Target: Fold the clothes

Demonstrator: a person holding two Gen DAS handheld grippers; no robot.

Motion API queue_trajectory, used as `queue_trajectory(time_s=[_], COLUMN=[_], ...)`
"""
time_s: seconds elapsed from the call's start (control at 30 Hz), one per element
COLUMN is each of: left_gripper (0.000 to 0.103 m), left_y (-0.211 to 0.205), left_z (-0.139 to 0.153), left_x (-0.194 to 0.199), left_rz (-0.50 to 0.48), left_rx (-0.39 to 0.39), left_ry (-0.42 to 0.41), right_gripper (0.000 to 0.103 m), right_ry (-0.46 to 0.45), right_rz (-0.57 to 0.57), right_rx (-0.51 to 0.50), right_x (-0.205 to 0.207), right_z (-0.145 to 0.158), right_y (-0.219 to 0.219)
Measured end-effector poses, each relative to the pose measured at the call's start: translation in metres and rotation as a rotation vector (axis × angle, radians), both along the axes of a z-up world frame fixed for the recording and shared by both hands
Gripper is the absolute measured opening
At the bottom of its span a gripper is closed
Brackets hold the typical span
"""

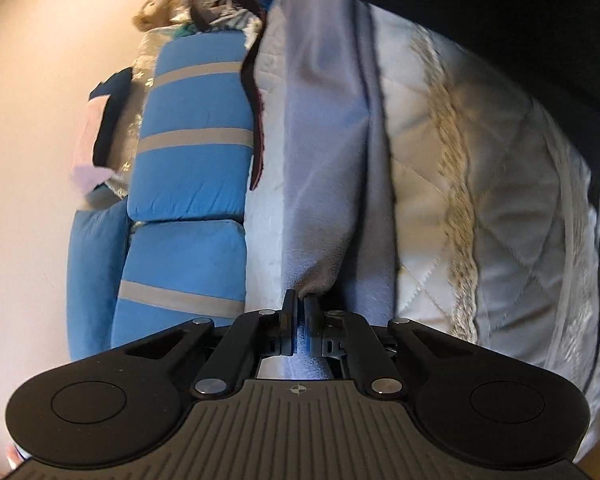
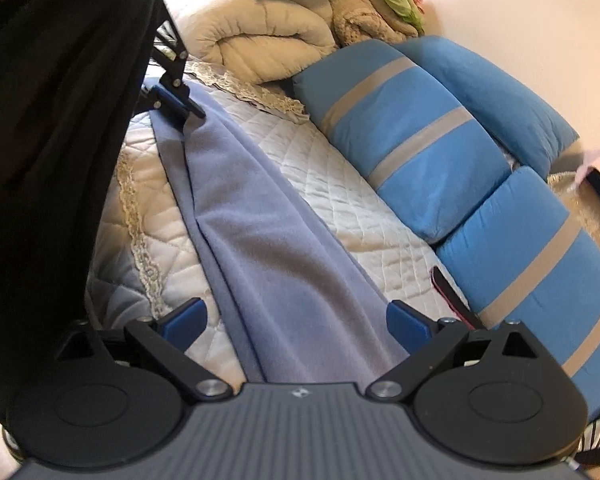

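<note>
On the quilted bed (image 2: 340,200), lilac cloth (image 2: 260,248) pinched in left gripper (image 1: 300,304) jaws, right gripper (image 2: 296,316) jaws wide.

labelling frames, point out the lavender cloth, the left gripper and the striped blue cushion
lavender cloth (image 2: 268,264), right wrist view, middle of its flat stretch
left gripper (image 1: 300,304), left wrist view, between the fingertips, shut on the cloth
striped blue cushion (image 2: 404,136), right wrist view, top face

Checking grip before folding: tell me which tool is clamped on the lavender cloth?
The left tool, pinching the lavender fleece cloth; the right tool is open.
</note>
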State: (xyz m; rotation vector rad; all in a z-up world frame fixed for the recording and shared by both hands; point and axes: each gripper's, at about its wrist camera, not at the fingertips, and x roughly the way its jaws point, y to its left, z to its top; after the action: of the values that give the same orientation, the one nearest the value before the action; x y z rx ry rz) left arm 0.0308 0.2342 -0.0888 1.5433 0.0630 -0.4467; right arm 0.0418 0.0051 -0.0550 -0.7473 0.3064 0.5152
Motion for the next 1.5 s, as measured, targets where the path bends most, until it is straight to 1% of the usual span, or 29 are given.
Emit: queue_trajectory(time_s=[0.07, 0.2, 0.33, 0.4, 0.47, 0.57, 0.6, 0.67, 0.7, 0.73, 0.77, 0.8, 0.83, 0.87, 0.9, 0.93, 0.97, 1.07, 1.13, 1.23, 1.3, 1.37, 1.5], left_gripper=[0.003, 0.003, 0.003, 0.003, 0.003, 0.003, 0.003, 0.003, 0.003, 0.003, 0.003, 0.003, 0.003, 0.003, 0.003, 0.003, 0.003, 0.003, 0.003, 0.003, 0.003, 0.003, 0.003], left_y=[0.001, 0.003, 0.007, 0.008, 0.010, 0.011, 0.011, 0.011, 0.011, 0.011, 0.011, 0.010, 0.009, 0.009, 0.008, 0.007, 0.007, 0.003, 0.000, -0.002, -0.004, -0.003, 0.000], left_z=[0.012, 0.041, 0.067, 0.078, 0.087, 0.095, 0.096, 0.096, 0.096, 0.095, 0.094, 0.091, 0.088, 0.085, 0.080, 0.075, 0.069, 0.053, 0.044, 0.034, 0.029, 0.029, 0.030], left_x=[0.000, 0.010, 0.022, 0.026, 0.028, 0.029, 0.029, 0.028, 0.027, 0.026, 0.024, 0.022, 0.022, 0.019, 0.016, 0.013, 0.011, 0.008, 0.008, 0.006, 0.005, 0.006, 0.009], left_rz=[0.016, 0.084, 0.157, 0.184, 0.195, 0.207, 0.211, 0.217, 0.219, 0.221, 0.221, 0.222, 0.220, 0.219, 0.216, 0.214, 0.216, 0.236, 0.251, 0.258, 0.254, 0.266, 0.288], left_rx=[-0.059, -0.206, -0.357, -0.419, -0.458, -0.488, -0.493, -0.500, -0.500, -0.499, -0.493, -0.480, -0.465, -0.451, -0.432, -0.414, -0.399, -0.363, -0.333, -0.274, -0.232, -0.226, -0.225], left_ry=[0.030, 0.129, 0.247, 0.272, 0.284, 0.293, 0.297, 0.302, 0.307, 0.312, 0.315, 0.318, 0.320, 0.324, 0.330, 0.336, 0.343, 0.355, 0.350, 0.338, 0.314, 0.301, 0.283], right_gripper=[0.100, 0.100, 0.099, 0.099, 0.098, 0.096, 0.096, 0.091, 0.083, 0.072, 0.064, 0.042, 0.026, 0.023, 0.016, 0.006, 0.004, 0.003, 0.003, 0.002, 0.002, 0.002, 0.002], right_ry=[-0.021, -0.056, -0.074, -0.088, -0.097, -0.122, -0.139, -0.178, -0.194, -0.211, -0.227, -0.237, -0.243, -0.249, -0.254, -0.253, -0.247, -0.203, -0.181, -0.171, -0.165, -0.177, -0.197], right_rz=[0.013, 0.038, 0.047, 0.045, 0.033, 0.010, 0.007, -0.004, -0.005, 0.007, 0.031, 0.063, 0.102, 0.145, 0.185, 0.215, 0.239, 0.276, 0.295, 0.304, 0.304, 0.292, 0.248], right_rx=[-0.014, -0.032, -0.030, -0.031, -0.020, -0.024, -0.040, -0.073, -0.095, -0.126, -0.162, -0.195, -0.230, -0.262, -0.287, -0.314, -0.341, -0.380, -0.400, -0.424, -0.432, -0.427, -0.386], right_x=[0.001, 0.002, 0.006, 0.008, 0.011, 0.014, 0.015, 0.015, 0.014, 0.012, 0.009, 0.007, 0.003, -0.002, -0.006, -0.009, -0.012, -0.016, -0.019, -0.021, -0.020, -0.020, -0.016], right_z=[-0.002, -0.006, -0.009, -0.011, -0.010, -0.009, -0.010, -0.013, -0.014, -0.017, -0.019, -0.021, -0.022, -0.024, -0.024, -0.025, -0.027, -0.029, -0.033, -0.037, -0.037, -0.036, -0.030], right_y=[0.005, 0.015, 0.024, 0.028, 0.031, 0.036, 0.038, 0.041, 0.042, 0.043, 0.044, 0.044, 0.043, 0.041, 0.038, 0.037, 0.036, 0.034, 0.036, 0.036, 0.036, 0.036, 0.041])
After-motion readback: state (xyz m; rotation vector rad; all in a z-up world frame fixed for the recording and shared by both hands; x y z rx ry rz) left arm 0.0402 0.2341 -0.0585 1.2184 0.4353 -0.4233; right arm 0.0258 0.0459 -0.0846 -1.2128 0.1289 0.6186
